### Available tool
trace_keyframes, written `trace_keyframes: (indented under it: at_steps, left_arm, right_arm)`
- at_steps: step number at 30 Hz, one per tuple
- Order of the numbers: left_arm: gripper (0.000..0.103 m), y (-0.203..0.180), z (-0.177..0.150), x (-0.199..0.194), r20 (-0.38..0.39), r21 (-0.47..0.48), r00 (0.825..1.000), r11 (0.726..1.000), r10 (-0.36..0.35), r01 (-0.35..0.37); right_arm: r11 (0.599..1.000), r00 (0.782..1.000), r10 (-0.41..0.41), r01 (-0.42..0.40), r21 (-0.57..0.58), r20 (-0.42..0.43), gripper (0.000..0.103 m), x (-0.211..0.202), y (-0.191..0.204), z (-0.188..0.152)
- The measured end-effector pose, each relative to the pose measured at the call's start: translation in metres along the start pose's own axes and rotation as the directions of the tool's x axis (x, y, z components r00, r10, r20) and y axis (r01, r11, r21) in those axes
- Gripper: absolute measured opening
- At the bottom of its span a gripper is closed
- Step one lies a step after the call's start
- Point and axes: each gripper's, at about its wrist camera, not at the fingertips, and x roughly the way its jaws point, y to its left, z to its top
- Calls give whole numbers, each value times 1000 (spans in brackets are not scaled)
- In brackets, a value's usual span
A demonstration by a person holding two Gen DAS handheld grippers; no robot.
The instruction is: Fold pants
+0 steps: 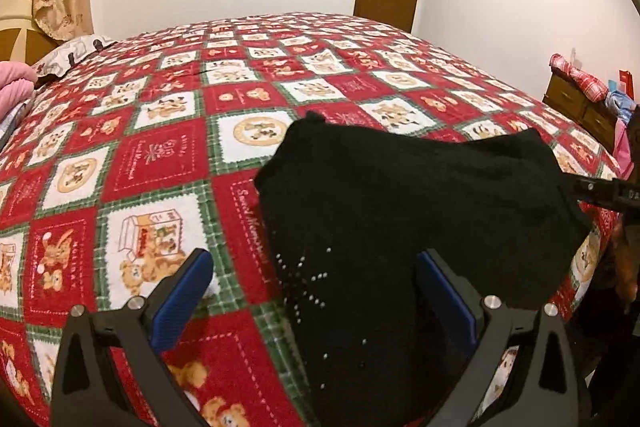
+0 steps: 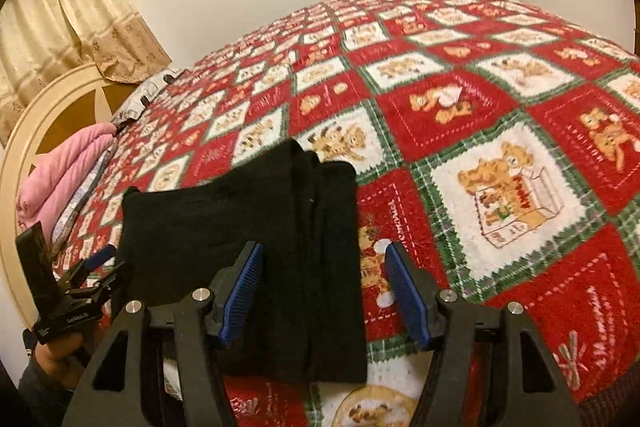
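- One pair of black pants (image 2: 248,247) lies on the bed (image 2: 500,131) near its near edge, already folded into a compact stack of layers; by my judgement at most a last fold or some tidying is left.
- Two grippers: left gripper (image 1: 316,291) and right gripper (image 2: 324,291) hover above the pants, jaws wide apart, gripping nothing.
- One pink pillow (image 2: 64,167) at the head end.

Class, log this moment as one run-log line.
pants: folded, on bedspread | left gripper: open | right gripper: open, holding nothing
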Motion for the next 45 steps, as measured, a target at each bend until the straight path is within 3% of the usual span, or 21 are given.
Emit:
trace_keyframes:
  at_steps: [7,21,26,33,36,39,40,41,45]
  left_arm:
    - [103,0,1,14,-24,-38,998,998,-50,49]
    - [103,-5,10,24,-47,0,996,997,-72,72]
    - [103,1,10,22,-44,-4,992,993,-121,121]
    - [103,-5,7,22,-16,36,990,990,-139,140]
    - [101,-3,7,21,-10,30,986,986,-164,164]
    - [84,-1,7,18,-5,29,982,981,-191,191]
    - [74,1,7,17,-4,20,980,979,-201,201]
    - [61,3,7,15,-4,5,975,975,-221,221]
    - [40,5,6,11,-6,-25,963,963,-268,268]
  right_arm:
    - [1000,1000,12,-12,5,3,65,13,0,5]
    - [998,999,53,-53,13,5,64,23,-4,7]
    - [994,996,91,-92,55,19,56,15,-13,8]
    - [996,997,79,-79,36,12,55,19,-9,7]
    - [991,993,121,-121,55,-1,46,20,-13,6]
    - [987,988,155,-155,50,-2,35,19,-11,5]
    - [987,988,154,-154,36,5,32,16,-8,5]
    - [988,988,154,-154,26,10,31,14,-6,4]
    - [989,989,147,-147,-7,34,28,6,2,2]
